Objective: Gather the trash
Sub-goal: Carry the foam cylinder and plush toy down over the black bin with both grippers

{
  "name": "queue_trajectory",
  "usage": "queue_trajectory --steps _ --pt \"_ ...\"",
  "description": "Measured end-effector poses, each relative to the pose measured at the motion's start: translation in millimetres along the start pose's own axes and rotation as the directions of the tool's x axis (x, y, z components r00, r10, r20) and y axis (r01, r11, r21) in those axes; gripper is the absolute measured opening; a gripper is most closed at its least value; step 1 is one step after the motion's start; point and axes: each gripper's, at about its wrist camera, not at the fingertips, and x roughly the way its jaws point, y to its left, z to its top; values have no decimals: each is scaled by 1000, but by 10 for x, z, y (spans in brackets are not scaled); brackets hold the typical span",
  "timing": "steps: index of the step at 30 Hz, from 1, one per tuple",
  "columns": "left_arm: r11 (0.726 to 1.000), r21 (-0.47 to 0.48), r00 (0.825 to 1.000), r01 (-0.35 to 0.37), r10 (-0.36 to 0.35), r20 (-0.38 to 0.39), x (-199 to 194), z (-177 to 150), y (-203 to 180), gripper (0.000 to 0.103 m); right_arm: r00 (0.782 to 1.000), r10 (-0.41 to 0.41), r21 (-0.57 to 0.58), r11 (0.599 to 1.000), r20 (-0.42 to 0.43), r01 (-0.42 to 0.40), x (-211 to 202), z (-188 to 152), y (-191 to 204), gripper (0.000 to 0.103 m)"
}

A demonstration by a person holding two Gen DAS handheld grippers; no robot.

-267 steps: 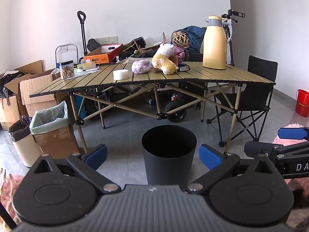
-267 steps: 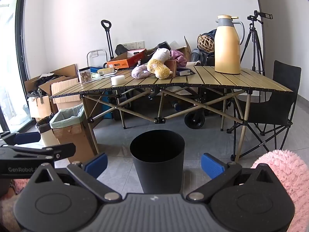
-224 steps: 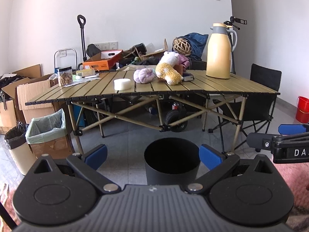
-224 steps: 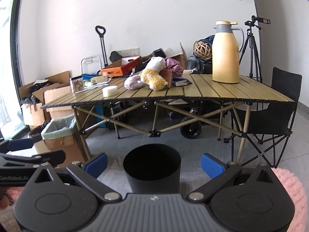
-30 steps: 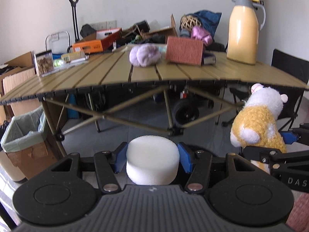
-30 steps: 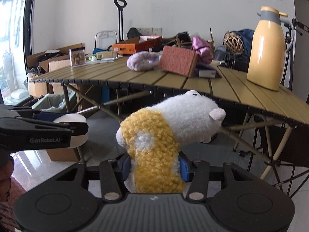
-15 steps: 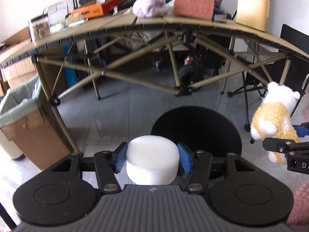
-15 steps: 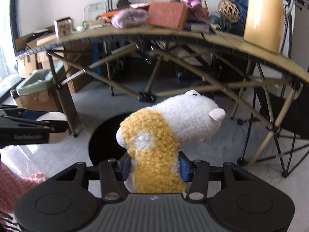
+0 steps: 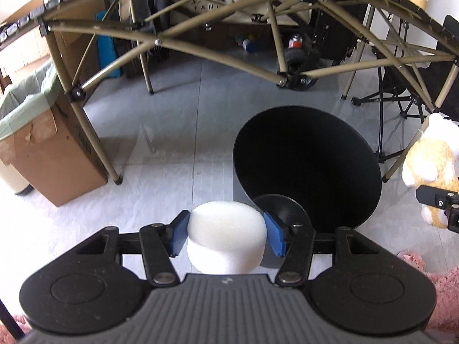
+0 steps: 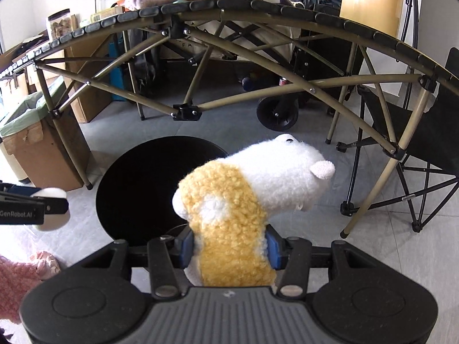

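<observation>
Left wrist view shows the black bin's (image 9: pixel 307 157) dark interior; right wrist view shows only part of its mouth behind the toy. Left gripper (image 9: pixel 226 236) tilted down, jaws closed on the white foam puck (image 9: pixel 226 238), bin just ahead-right of them. Right gripper (image 10: pixel 229 248) jaws clamped on the yellow-white plush toy (image 10: pixel 243 200), bin mouth ahead-left, partly hidden. Counter (image 10: pixel 258 5) frame arches beyond both jaws; lined cardboard box (image 9: pixel 43 149) far left, folding chair (image 10: pixel 424 132) right.
</observation>
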Motion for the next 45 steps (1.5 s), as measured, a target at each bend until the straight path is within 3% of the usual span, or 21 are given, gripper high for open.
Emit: queue_trajectory --steps 17,31,45 --pt "1000 -4 993 26 -26 -113 114 133 -82 57 999 -46 55 997 -6 46 96 85 -83 48" --pt "995 40 982 95 -87 -169 244 470 -521 57 995 -91 133 987 -29 94 264 162 -294 48" --pt "994 2 967 111 -108 -231 601 744 -896 57 991 -129 206 969 -39 135 382 194 -482 48"
